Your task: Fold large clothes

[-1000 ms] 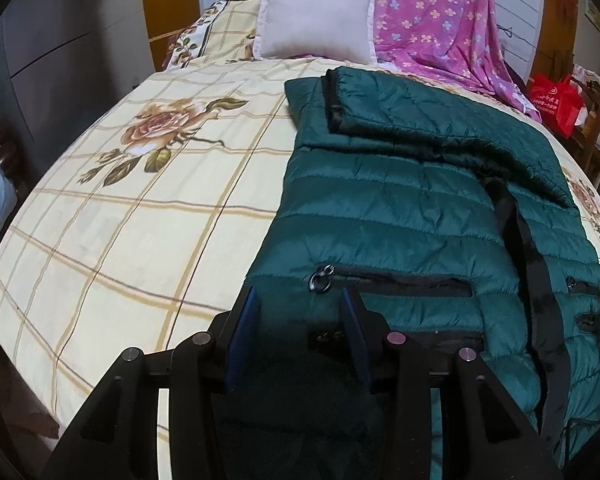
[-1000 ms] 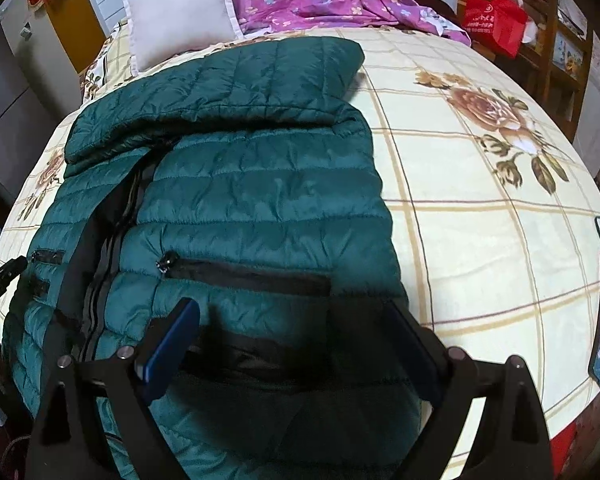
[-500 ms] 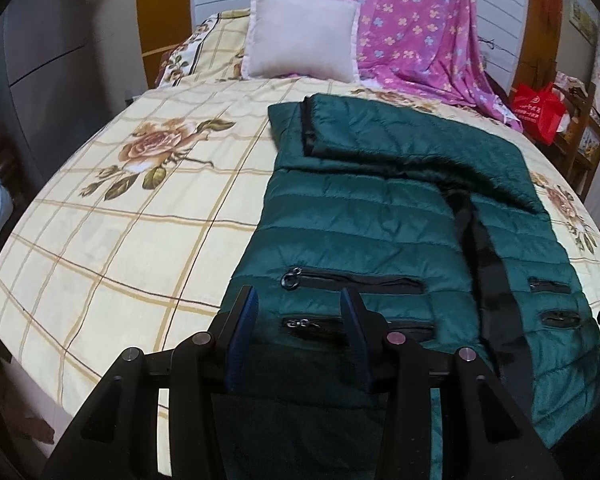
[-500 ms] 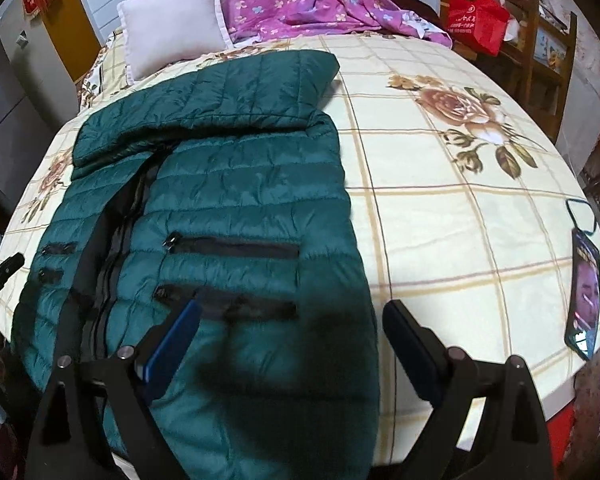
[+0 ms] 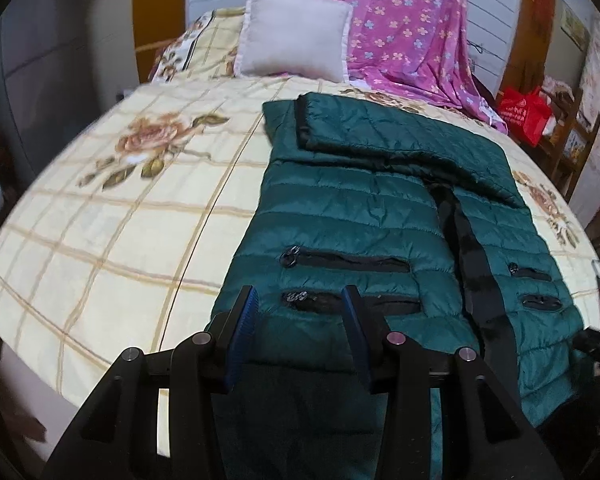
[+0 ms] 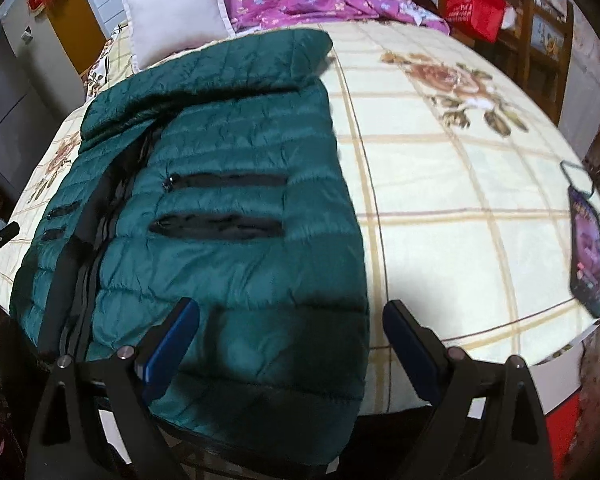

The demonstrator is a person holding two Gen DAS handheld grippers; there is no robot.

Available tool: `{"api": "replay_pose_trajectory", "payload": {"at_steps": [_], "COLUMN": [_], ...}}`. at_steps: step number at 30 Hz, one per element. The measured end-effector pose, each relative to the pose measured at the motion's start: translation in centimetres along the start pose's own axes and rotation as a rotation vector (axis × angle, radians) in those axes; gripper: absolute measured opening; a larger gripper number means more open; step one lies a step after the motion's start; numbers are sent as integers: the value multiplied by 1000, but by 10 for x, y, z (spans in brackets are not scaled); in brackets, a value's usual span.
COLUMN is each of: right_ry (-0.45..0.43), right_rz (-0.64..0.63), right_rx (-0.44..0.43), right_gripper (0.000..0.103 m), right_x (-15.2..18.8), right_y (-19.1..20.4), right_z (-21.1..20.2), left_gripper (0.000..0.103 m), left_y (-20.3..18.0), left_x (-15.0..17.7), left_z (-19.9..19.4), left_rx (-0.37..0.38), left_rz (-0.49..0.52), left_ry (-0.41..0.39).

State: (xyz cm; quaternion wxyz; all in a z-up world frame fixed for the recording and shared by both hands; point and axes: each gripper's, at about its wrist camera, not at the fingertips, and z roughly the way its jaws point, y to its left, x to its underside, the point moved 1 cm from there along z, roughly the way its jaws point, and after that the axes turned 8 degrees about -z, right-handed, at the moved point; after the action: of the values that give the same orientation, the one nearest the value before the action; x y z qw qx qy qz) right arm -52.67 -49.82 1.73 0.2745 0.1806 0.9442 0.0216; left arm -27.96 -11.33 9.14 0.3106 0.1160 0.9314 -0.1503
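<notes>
Floral bedspread point(image 5: 100, 216), wooden chair point(image 6: 540, 36) (right), grey wardrobe point(image 5: 40, 60).

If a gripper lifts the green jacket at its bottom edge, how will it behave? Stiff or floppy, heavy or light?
The jacket is probably floppy: its top already lies folded over. Its puffy quilting suggests it is light for its size. The shiny fabric may slip between the fingers.

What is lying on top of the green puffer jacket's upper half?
A folded-over sleeve lies across the green puffer jacket near the collar end. Whatever it covers, including the collar, is hidden.
</notes>
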Motion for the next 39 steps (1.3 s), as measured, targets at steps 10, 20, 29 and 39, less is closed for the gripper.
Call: {"api": "replay_pose_trajectory", "payload": {"at_steps": [10, 20, 29, 39], "right_ry": [12, 51, 78, 86], "right_rz": [16, -53, -49, -89], "right_rx": [-88, -123, -176, -222], "right_gripper": [95, 95, 95, 95], "right_x": [6, 6, 8, 9], "right_y": [-7, 4, -2, 4], "right_z": [13, 17, 20, 19], "left_gripper": [24, 24, 31, 37], "left_y": [41, 54, 67, 72], "left_x": [13, 28, 36, 49], "left_z": [10, 14, 22, 24], "left_rx": [-8, 1, 34, 78], "left_rz": [-67, -70, -98, -140], "left_ry": [90, 145, 192, 239]}}
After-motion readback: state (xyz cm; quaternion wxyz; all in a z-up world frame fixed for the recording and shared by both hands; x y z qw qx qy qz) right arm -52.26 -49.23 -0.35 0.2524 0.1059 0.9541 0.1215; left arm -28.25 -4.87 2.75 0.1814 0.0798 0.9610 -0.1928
